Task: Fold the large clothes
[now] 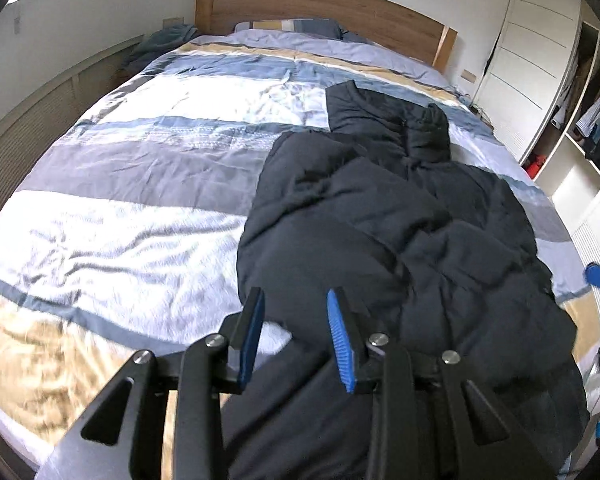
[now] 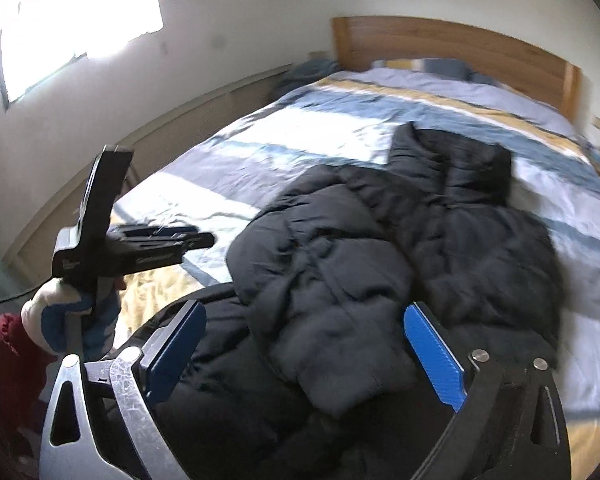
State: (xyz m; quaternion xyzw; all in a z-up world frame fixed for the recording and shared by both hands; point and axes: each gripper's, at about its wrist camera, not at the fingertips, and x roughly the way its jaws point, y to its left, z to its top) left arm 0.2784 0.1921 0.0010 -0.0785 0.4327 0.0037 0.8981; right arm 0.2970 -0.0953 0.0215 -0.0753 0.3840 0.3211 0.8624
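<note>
While the black puffer jacket [image 1: 400,216] lies bunched on the right half of the bed [image 1: 140,184], collar end toward the wooden headboard [image 1: 320,4], the left wrist view shows your left hand-held gripper [image 1: 296,340] hovering over the jacket's near left edge. Its jaws stand partly apart and no fabric is pinched between the blue pads [image 1: 340,340]; nothing is held. Judged from this view, one side panel is already lapped over the body in a thick ridge, so aim for the hem corner below that ridge, not its puffy crest.

From the right wrist view, your right hand-held gripper [image 2: 304,356] is spread wide above the jacket's [image 2: 380,248] near end, empty, with the padded fold lying between and beyond its pads [image 2: 432,360] without touching them. The left hand-held gripper [image 2: 160,244] appears at the left, carried by a gloved hand [image 2: 68,312] off the bed's [image 2: 300,136] edge. This frame is motion-blurred, so seams are hard to read. Take both near corners low, pinch through a single layer where possible, and lift evenly; the slippery fill will likely slump if you grip the bulk.
</note>
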